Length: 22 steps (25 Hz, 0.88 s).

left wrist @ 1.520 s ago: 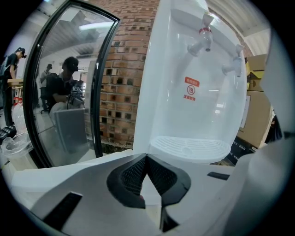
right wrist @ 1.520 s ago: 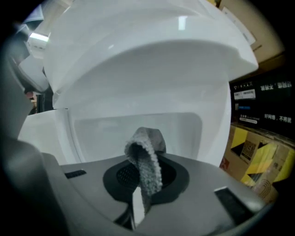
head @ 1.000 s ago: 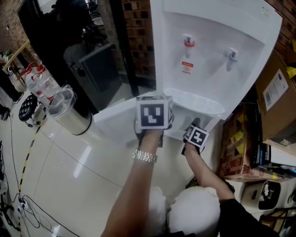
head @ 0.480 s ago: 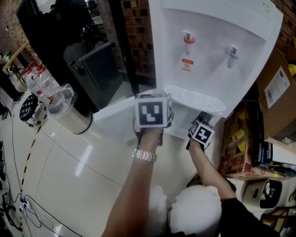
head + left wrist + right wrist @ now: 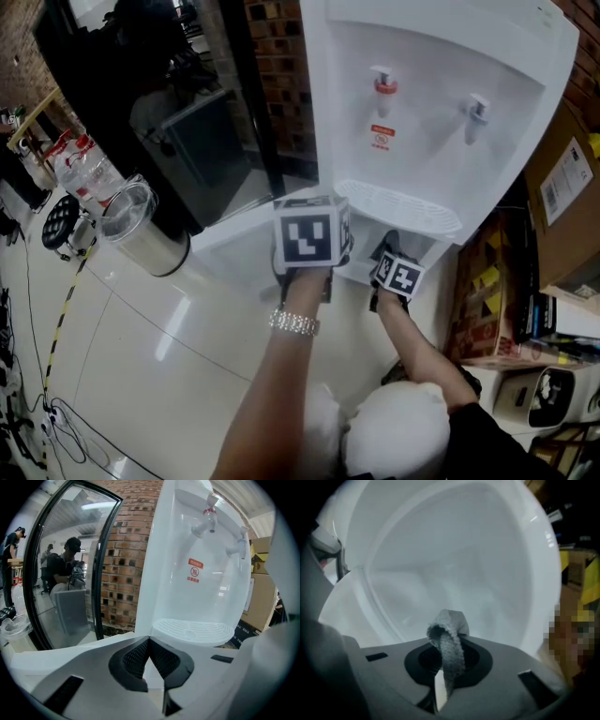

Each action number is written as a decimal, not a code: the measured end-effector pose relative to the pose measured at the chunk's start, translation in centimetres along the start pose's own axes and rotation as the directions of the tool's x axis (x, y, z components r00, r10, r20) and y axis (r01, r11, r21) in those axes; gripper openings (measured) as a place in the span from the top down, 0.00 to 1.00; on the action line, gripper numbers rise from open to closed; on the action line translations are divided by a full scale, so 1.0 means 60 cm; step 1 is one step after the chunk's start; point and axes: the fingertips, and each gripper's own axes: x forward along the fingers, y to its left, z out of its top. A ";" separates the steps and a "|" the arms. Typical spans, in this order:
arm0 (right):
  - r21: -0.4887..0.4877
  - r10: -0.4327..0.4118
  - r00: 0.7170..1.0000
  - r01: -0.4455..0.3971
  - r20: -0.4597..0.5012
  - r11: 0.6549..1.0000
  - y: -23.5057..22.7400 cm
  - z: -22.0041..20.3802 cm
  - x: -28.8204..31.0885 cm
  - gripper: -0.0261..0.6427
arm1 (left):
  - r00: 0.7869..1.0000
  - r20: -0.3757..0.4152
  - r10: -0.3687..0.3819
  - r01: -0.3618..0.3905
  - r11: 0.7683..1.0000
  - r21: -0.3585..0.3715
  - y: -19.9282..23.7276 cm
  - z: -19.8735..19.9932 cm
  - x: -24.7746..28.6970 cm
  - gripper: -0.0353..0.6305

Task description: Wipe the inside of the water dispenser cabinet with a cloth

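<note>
While the grey cloth (image 5: 452,624) is clamped in the closed right gripper (image 5: 446,658) and held inside the white cabinet (image 5: 454,559) of the water dispenser (image 5: 427,122), the left gripper (image 5: 149,643) is held outside it, jaws pressed together with nothing between.

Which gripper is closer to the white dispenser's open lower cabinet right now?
Right. The right gripper, clamping a grey cloth, sits at the mouth of the white open cabinet. The left gripper is outside it, to the left, by the open white door.
</note>
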 end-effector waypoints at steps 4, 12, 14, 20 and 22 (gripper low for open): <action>-0.023 0.179 0.980 -0.181 -0.084 0.983 0.059 -0.024 0.047 0.93 | 1.000 -0.019 0.003 -0.003 1.000 0.008 0.004 -0.011 0.009 0.94; -0.097 0.113 0.981 -0.129 -0.158 0.987 0.038 -0.051 0.086 0.93 | 1.000 -0.025 0.017 -0.017 1.000 0.005 0.018 -0.018 0.015 0.94; -0.145 -0.016 0.989 -0.006 -0.144 0.989 -0.004 -0.047 0.085 0.93 | 1.000 -0.027 0.015 -0.015 1.000 0.006 0.017 -0.018 0.018 0.94; -0.207 -0.174 0.985 0.167 -0.013 0.964 -0.042 -0.011 0.053 0.93 | 0.999 -0.033 0.019 -0.019 1.000 0.007 0.016 -0.022 0.022 0.94; -0.204 -0.124 0.992 0.121 -0.001 0.971 -0.020 -0.006 0.053 0.93 | 0.999 -0.034 0.017 -0.017 1.000 0.008 0.016 -0.022 0.023 0.94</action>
